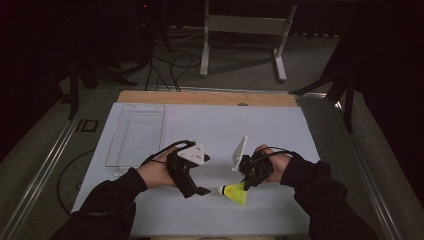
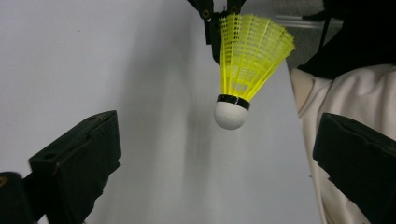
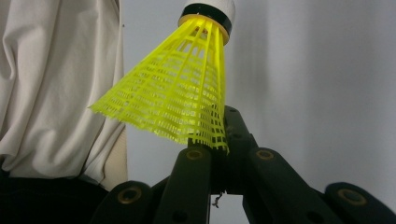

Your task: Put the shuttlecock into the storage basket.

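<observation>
A yellow plastic shuttlecock (image 1: 236, 192) with a white cork head hangs just above the white table sheet (image 1: 210, 125). My right gripper (image 1: 247, 184) is shut on the rim of its skirt; in the right gripper view the two jaws pinch the yellow mesh (image 3: 187, 98), cork pointing away. My left gripper (image 1: 202, 191) sits a short way left of the cork, jaws open and wide apart. In the left gripper view the shuttlecock (image 2: 243, 65) hangs ahead between the two black fingers (image 2: 79, 158), cork down, untouched by them.
A clear plastic tray (image 1: 137, 134) lies at the sheet's far left. The wooden table edge (image 1: 207, 98) runs along the back. A metal stand (image 1: 242, 30) and cables sit on the floor beyond. A person's light clothing (image 3: 51, 84) is close behind the shuttlecock.
</observation>
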`<state>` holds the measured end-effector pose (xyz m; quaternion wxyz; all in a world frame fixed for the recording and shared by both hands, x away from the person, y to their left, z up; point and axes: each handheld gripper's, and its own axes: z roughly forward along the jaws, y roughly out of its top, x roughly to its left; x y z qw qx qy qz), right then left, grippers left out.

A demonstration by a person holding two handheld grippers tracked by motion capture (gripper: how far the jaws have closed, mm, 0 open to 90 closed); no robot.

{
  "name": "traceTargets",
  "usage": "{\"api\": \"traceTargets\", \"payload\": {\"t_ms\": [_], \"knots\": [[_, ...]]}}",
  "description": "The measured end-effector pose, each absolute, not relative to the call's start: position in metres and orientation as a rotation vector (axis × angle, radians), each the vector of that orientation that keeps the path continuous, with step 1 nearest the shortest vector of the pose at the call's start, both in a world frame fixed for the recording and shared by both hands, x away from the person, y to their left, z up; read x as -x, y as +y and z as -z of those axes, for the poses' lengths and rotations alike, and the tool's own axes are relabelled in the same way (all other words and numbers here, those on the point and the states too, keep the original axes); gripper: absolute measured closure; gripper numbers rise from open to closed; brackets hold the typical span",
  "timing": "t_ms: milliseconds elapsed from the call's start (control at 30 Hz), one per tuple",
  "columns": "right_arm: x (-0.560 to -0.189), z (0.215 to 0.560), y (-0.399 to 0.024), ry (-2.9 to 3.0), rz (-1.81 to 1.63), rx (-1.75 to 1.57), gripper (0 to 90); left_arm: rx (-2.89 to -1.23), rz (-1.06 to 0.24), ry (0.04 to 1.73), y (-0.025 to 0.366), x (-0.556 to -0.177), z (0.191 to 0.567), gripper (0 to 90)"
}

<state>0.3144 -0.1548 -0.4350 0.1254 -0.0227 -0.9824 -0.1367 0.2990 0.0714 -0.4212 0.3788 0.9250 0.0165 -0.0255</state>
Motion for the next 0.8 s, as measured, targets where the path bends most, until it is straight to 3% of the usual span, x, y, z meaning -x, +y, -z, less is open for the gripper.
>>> {"api": "traceTargets", "payload": {"t_ms": [433, 800], "knots": [[-0.314, 0.433, -0.151, -2.865, 0.402, 0.048, 90.0, -2.434, 0.081, -0.012, 0.050, -0.295, 0.444, 17.8], [-0.313, 0.432, -0.150, -2.866, 0.403, 0.052, 90.0, -2.433, 0.085, -0.056, 0.040, -0.290, 0.454, 42.8]]}}
